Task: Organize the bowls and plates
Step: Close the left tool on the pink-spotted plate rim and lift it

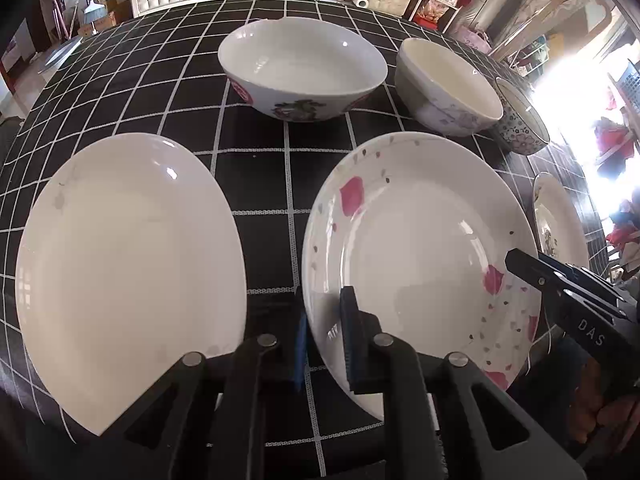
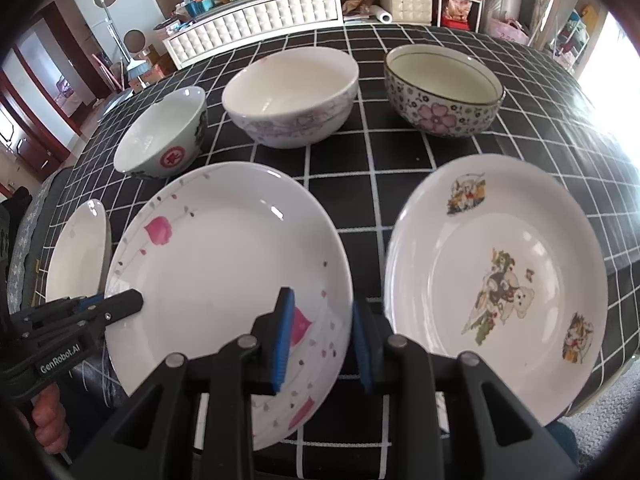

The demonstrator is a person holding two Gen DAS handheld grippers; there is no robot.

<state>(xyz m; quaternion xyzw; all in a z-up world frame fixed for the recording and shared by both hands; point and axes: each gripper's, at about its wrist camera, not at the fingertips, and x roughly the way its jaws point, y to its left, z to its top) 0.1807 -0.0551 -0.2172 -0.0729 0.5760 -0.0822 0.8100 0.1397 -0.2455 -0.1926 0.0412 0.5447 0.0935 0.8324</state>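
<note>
Both hand-held grippers close in on the pink-flowered plate (image 2: 224,280) at the center of a checked tablecloth (image 1: 272,184). The left gripper (image 1: 324,338) straddles the rim at 7 o'clock, though whether it is pinching cannot be told. The right gripper (image 2: 322,340) brackets the rim at 4 o'clock, jaws parted, not yet clamped. A plain plate (image 1: 128,276) sits at 9 o'clock, a cartoon plate (image 2: 496,284) at 3, and three bowls at 12. Nothing appears stacked; sorting has seemingly barely begun.
</note>
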